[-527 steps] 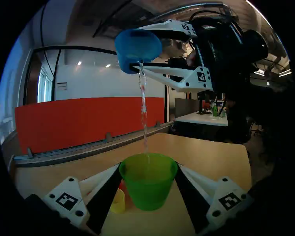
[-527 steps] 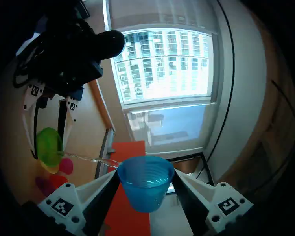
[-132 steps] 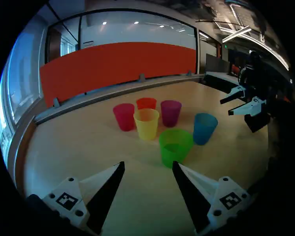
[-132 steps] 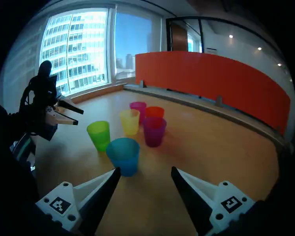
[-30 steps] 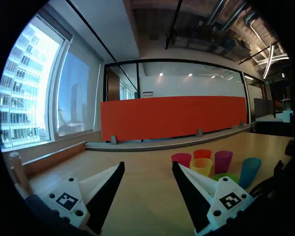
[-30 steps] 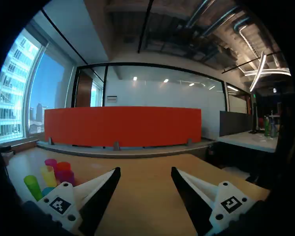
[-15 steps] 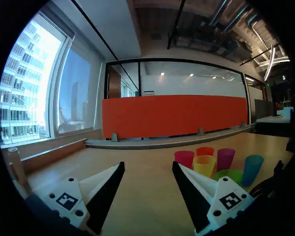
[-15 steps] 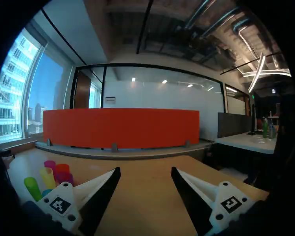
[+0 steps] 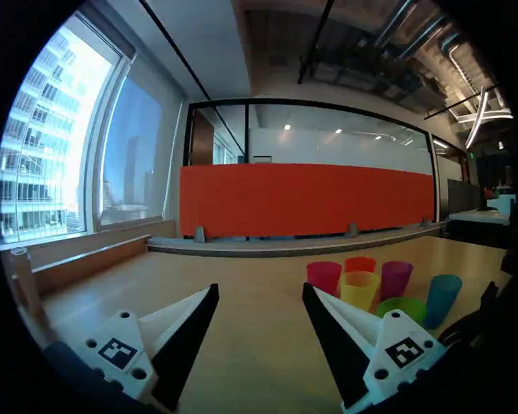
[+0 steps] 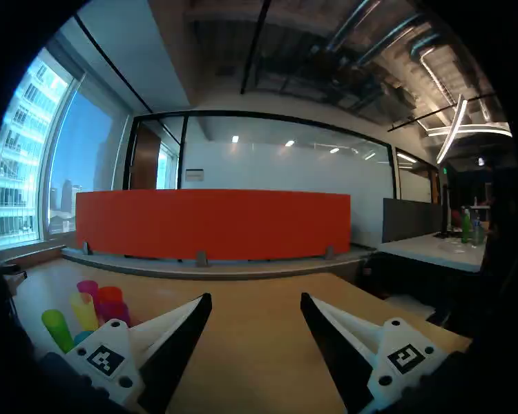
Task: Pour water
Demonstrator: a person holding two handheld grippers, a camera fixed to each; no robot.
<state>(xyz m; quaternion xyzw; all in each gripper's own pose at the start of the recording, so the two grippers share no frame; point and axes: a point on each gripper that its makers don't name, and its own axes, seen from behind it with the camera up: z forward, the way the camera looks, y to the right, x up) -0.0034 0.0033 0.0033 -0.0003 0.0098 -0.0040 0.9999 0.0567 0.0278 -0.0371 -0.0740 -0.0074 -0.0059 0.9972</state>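
While the left gripper view looks low along the wooden surface [image 9: 257, 345], the left hand-held gripper [image 9: 259, 286] stands wide open with nothing between its fingers. Six cups are grouped at the lower right of that frame. A pink cup [image 9: 324, 274], an orange cup [image 9: 360, 264] and a purple cup [image 9: 396, 277] stand farther back. A yellow cup [image 9: 360, 288], a green cup [image 9: 400, 307] and a blue cup [image 9: 443, 298] stand nearer. The finger [image 9: 359, 334] at the lower right overlaps the lower parts of the yellow and green cups. A bright window [image 9: 45, 159] occupies the left of the frame.

In the right gripper view, the right hand-held gripper [image 10: 255, 298] is likewise wide open and empty. The six cups appear at the lower left of that frame, with the blue one largely hidden behind the finger there. At the right edge this view adds a second surface [image 10: 432, 250] carrying bottles [image 10: 469, 226], and a bent ceiling light [image 10: 452, 127] above it.

An orange partition [image 9: 306, 199] crosses the middle of both frames behind the wooden surface. Whether any cup holds water cannot be told.
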